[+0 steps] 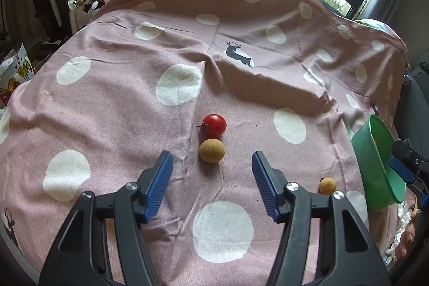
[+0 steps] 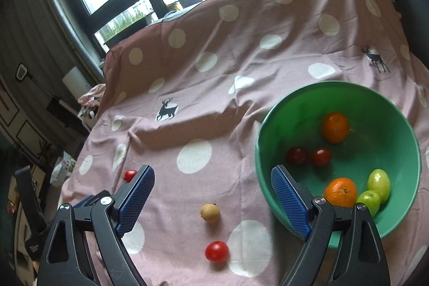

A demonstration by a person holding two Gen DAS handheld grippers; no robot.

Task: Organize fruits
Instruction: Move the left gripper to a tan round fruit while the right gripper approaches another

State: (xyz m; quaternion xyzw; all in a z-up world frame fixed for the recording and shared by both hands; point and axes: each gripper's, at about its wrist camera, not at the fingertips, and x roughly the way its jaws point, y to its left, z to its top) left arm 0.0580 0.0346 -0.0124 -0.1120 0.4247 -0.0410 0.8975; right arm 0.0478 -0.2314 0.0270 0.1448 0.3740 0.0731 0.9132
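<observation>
Pink cloth (image 1: 112, 109) with white dots and small deer prints covers the worktop, and I read the scene from its left side across. On my left wrist view, the left gripper (image 1: 211, 170) hangs over the cloth with its blue pads apart and nothing between them; just ahead of the gap lies a tan round fruit (image 1: 211, 153), and touching its far side sits a red tomato (image 1: 214, 125). Further right, beside the right finger, a small yellow-orange fruit (image 1: 327, 185) rests on the cloth, and at the far right edge I see the green bowl (image 1: 375, 152) tilted in this lens, with the other gripper's blue pad beside it. On my right wrist view, the right gripper (image 2: 211, 197) is spread wide and empty above the cloth. A red tomato peeks out behind its left finger; a pale yellow fruit (image 2: 210, 212) and another red tomato (image 2: 217, 251) lie between the fingers, apart from each other. To the right, the bowl holds two oranges (image 2: 335, 127), two dark red fruits (image 2: 321, 157) and two green fruits (image 2: 378, 181).
</observation>
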